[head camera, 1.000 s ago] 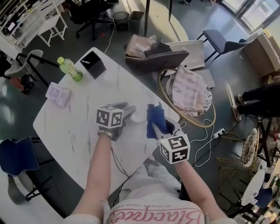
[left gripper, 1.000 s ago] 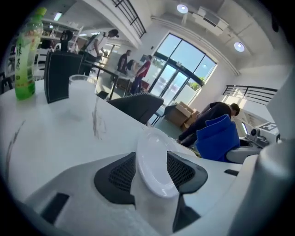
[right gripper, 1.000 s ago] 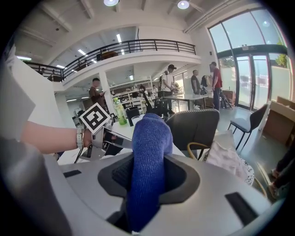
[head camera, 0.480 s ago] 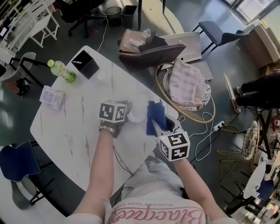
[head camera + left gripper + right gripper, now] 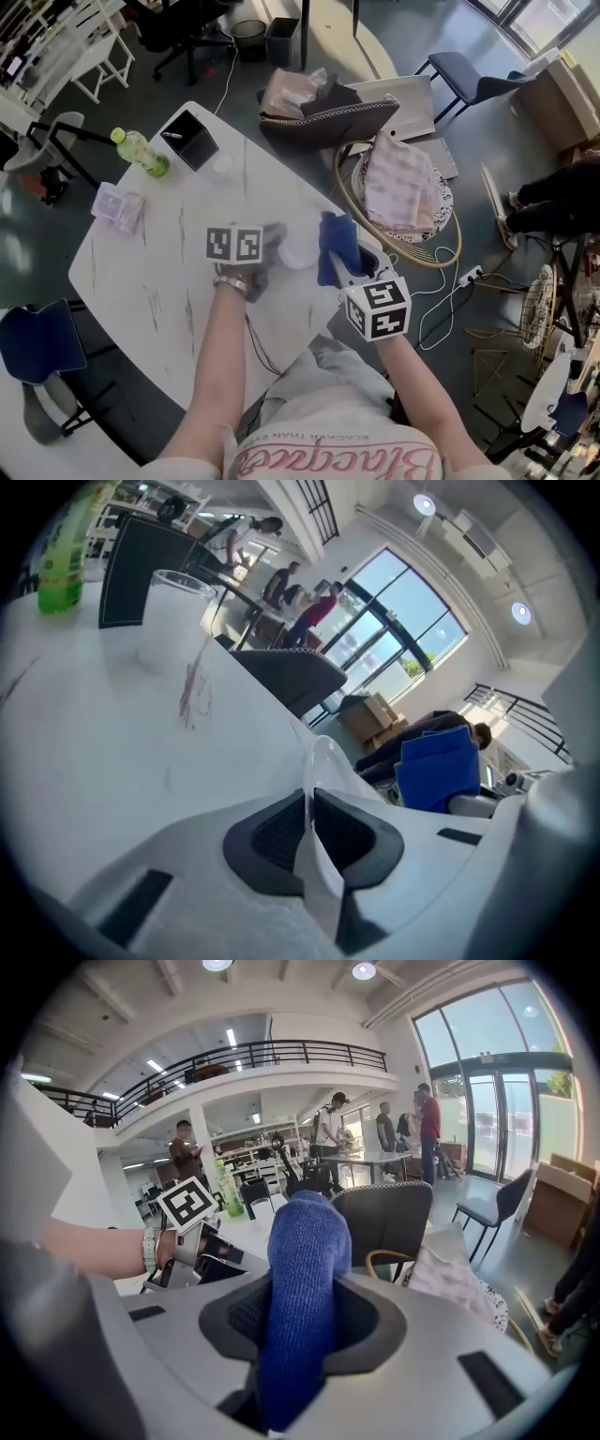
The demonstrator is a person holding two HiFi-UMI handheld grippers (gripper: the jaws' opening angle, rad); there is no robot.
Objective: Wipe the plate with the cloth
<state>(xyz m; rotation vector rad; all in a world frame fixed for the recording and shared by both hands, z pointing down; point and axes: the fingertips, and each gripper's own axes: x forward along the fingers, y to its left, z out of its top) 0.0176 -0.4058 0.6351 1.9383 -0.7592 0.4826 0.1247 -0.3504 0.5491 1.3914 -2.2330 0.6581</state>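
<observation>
Bottle (image 5: 141,150), black box (image 5: 190,139), packet (image 5: 119,208) sat far side of tabletop (image 5: 169,281), well apart from plate (image 5: 300,251). Left hand-held gripper (image 5: 312,810) jaws just closed onto plate rim. Cloth (image 5: 337,246) stood lengthwise upright, pinched by right hand-held gripper (image 5: 306,1335).

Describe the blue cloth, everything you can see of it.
The blue cloth looks like a thick, ribbed knit, folded into a narrow bundle. The right gripper is clamped on its lower part, so its rounded top stands upright above the jaws. It is held near the white table's edge, just right of the clear plate; whether they touch cannot be told.
</observation>
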